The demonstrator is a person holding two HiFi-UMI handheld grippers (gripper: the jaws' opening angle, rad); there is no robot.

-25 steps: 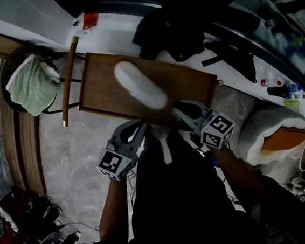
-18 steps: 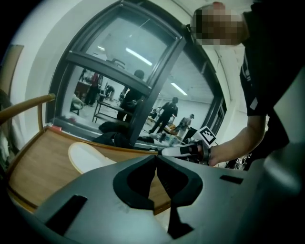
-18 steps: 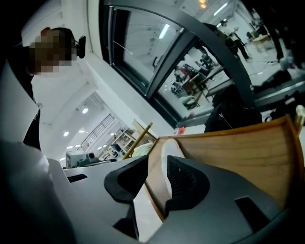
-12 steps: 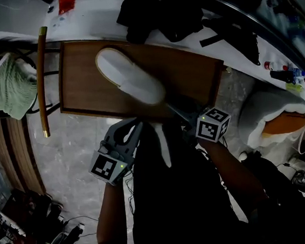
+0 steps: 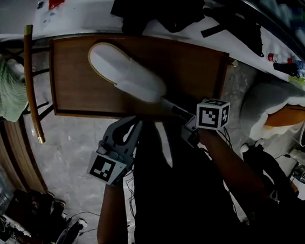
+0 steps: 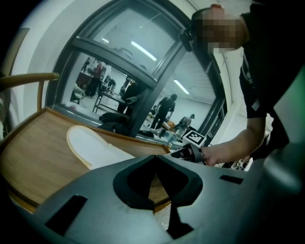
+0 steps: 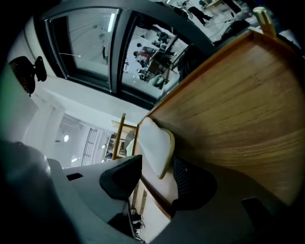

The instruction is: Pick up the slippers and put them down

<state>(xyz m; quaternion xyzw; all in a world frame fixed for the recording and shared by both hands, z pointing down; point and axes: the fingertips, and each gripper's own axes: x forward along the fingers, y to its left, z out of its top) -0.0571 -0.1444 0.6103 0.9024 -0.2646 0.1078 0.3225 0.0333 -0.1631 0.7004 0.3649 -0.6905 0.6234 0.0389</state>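
a cluttered lab or workroom. cables [image 5: 62, 237] tangle on the floor [image 5: 74, 146] at 7 o'clock. glass interior windows [image 6: 119, 71] show people [image 6: 165, 108] beyond.

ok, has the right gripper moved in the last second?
Yes. Against the table, the right gripper has rolled, marker cube now facing up; its spot at the near edge barely changed. Its fingers have just been opening around the slipper.
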